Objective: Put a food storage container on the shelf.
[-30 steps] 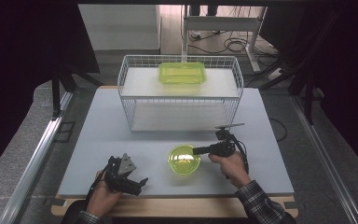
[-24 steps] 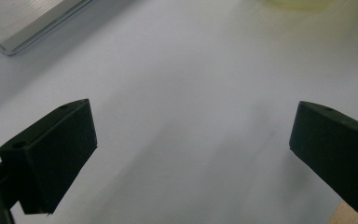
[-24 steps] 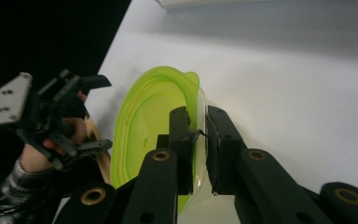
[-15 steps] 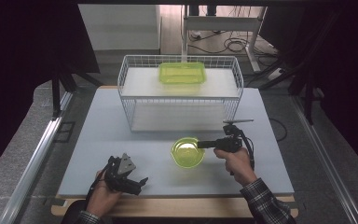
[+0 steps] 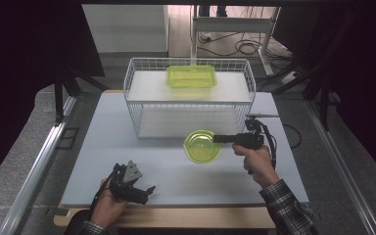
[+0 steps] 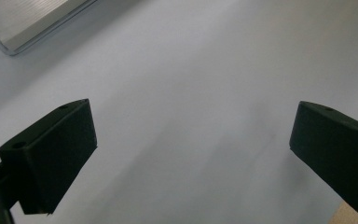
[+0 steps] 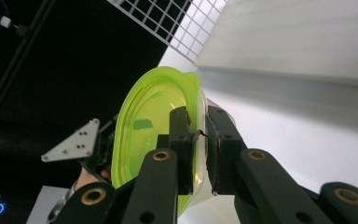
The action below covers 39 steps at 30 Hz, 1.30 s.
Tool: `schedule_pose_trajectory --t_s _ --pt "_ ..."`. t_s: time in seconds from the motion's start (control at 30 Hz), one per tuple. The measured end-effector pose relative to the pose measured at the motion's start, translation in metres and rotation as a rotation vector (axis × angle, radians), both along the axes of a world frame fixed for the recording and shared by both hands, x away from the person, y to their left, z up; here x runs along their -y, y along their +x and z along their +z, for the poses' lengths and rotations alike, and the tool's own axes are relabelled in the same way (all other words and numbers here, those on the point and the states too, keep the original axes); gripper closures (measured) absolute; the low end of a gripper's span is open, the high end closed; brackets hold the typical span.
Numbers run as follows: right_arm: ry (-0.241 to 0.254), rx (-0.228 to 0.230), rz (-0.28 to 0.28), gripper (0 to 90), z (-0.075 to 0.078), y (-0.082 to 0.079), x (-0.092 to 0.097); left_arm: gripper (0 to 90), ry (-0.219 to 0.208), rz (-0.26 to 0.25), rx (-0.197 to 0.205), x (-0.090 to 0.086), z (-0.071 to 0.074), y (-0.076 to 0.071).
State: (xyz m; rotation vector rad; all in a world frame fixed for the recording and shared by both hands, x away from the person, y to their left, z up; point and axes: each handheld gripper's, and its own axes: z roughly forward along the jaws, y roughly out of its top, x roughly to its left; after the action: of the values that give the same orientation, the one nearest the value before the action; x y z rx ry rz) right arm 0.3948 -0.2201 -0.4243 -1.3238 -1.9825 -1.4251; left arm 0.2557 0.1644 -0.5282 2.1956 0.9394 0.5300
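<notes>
Right gripper (image 5: 216, 138): held level in the person's right hand (image 5: 254, 159), toward the right edge of the worktop (image 5: 103, 147). Its jaws are clamped on the wall of a round yellow-green plastic bowl (image 5: 201, 146); in the right gripper view one jaw is seen inside the bowl (image 7: 144, 130) and the other outside, with the wall pinched between them.

Bowl: translucent, carried clear of the worktop surface, just in front of the wire basket (image 5: 137, 105), near the worktop's middle and slightly toward the right edge.

Left gripper (image 5: 146, 192): held in the left hand (image 5: 108, 205) at the near edge of the worktop, toward the near left corner, a grey three-cornered plate on top. In the left gripper view its jaws are seen spread wide over the bare grey surface, nothing between them.

Wire basket: white, placed at the far edge of the worktop. A rectangular yellow-green container (image 5: 191, 77) is seen at its far side, well apart from the bowl.
</notes>
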Motion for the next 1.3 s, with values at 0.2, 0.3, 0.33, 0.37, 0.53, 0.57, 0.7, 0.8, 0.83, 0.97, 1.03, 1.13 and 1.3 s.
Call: schedule_pose_trajectory --t_s 0.2,0.3,0.33,0.37,0.53,0.57,0.7,0.8,0.83,0.97,1.03,1.13,1.3 --pt "0.013 0.019 -0.015 81.5 0.019 0.004 0.003 0.4 0.003 0.000 0.001 0.000 0.000 0.000" --pt "0.017 0.037 -0.020 81.5 0.030 0.006 0.004 0.4 0.003 0.001 0.002 0.000 0.000 0.000" --pt "0.019 0.042 -0.023 81.5 0.034 0.007 0.005 0.4 0.003 0.002 0.002 -0.001 0.000 0.000" --pt "0.019 0.046 -0.025 81.5 0.037 0.007 0.005 0.4 0.002 0.002 0.003 -0.001 0.000 0.000" --pt "0.027 0.059 -0.033 81.5 0.051 0.011 0.006 0.4 -0.004 0.005 0.004 -0.001 0.001 0.000" --pt "0.030 0.062 -0.036 81.5 0.054 0.012 0.007 0.4 -0.005 0.005 0.003 -0.001 0.001 0.000" --pt "0.038 0.076 -0.046 81.5 0.066 0.016 0.009 0.4 -0.004 0.005 0.001 -0.001 0.001 0.000" --pt "0.047 0.087 -0.056 81.5 0.076 0.019 0.010 0.4 -0.003 0.005 0.002 -0.001 0.001 0.000" --pt "0.050 0.091 -0.060 81.5 0.080 0.021 0.010 0.4 -0.003 0.005 0.002 -0.001 0.001 0.000" --pt "0.063 0.102 -0.070 81.5 0.091 0.026 0.009 0.4 -0.002 0.005 0.002 -0.001 0.001 0.000" --pt "0.067 0.107 -0.074 81.5 0.095 0.028 0.008 0.4 -0.003 0.006 0.003 -0.001 0.001 0.000" --pt "0.068 0.116 -0.078 81.5 0.103 0.032 0.005 0.4 -0.003 0.005 0.003 -0.001 0.001 0.000" --pt "0.071 0.135 -0.093 81.5 0.116 0.041 -0.001 0.4 -0.006 0.006 0.001 -0.001 0.001 0.000"
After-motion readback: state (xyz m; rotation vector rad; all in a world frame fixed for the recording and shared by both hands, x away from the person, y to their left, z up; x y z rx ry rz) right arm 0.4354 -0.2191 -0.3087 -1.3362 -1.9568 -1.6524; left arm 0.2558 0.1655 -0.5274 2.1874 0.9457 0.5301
